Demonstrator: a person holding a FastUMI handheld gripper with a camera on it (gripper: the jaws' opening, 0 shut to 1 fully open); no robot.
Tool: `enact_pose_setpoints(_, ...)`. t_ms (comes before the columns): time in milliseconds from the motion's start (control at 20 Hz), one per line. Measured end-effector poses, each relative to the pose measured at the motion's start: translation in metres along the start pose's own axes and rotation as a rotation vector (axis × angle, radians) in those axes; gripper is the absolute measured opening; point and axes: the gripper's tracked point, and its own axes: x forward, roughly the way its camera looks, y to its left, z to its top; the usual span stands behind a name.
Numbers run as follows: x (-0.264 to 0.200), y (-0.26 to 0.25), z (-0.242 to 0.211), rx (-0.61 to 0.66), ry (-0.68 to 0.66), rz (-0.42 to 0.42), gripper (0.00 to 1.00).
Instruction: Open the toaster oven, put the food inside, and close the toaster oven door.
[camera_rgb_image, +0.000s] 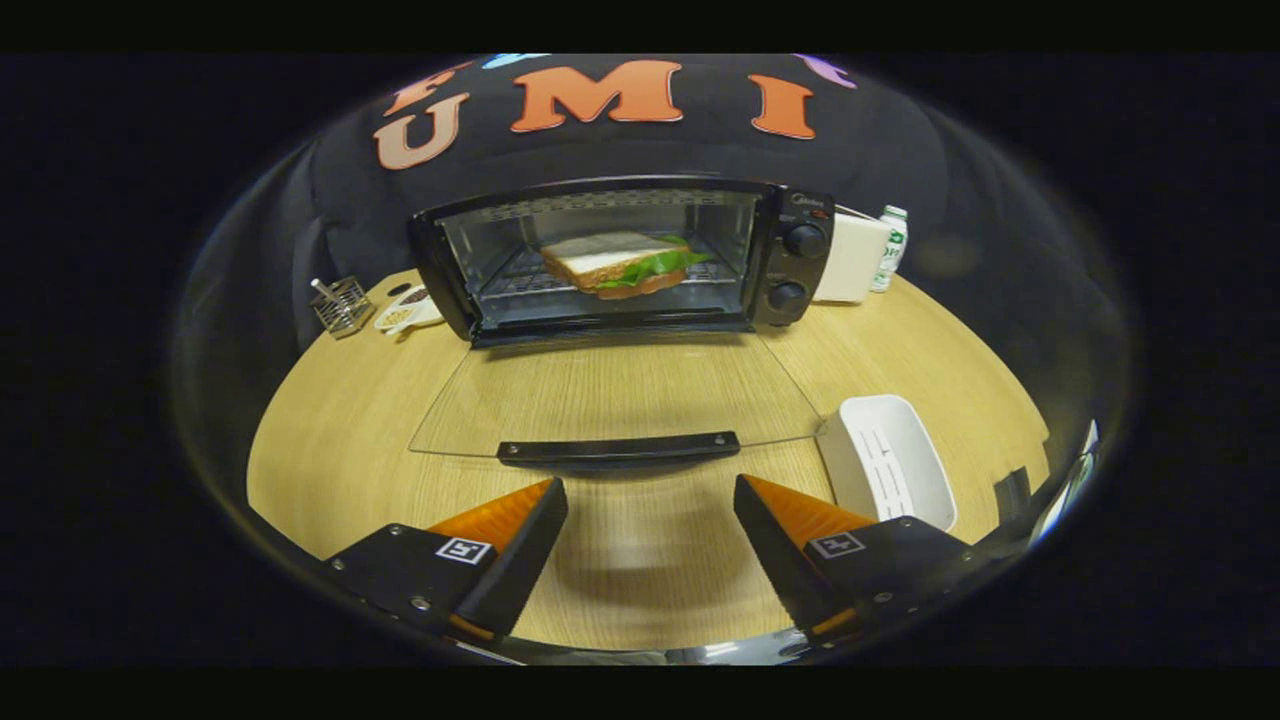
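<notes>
The claw (650, 500) hangs open and empty just short of the black bar handle (618, 449) on the glass door (610, 390), which lies folded flat over the pale wooden counter (330, 440), while the lettuce sandwich (622, 262) sits on the rack inside the black toaster oven (620, 255). To my eye only the closing is left. If the fingers come at the handle too high, they may skid over the glass; a hard upward swing could slam the door and jolt the oven back, and the white plastic tray (885, 470) just beside the door's corner could get clipped.

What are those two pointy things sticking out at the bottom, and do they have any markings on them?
They are the two fingers of a hand-held gripper. Each finger is a wedge tapering to a point, fixed to a flat dark plate held by small screws. Each plate carries a small square white tag with a black pattern. The fingers stand apart with nothing between them.
</notes>
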Motion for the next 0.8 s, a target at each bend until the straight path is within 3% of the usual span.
enact_pose_setpoints(300, 0.024, 0.012, -0.005, -0.046, 0.044, -0.008, 0.99)
enact_pose_setpoints(800, -0.007, 0.016, 0.031, -0.009, -0.041, 0.007, 0.99)
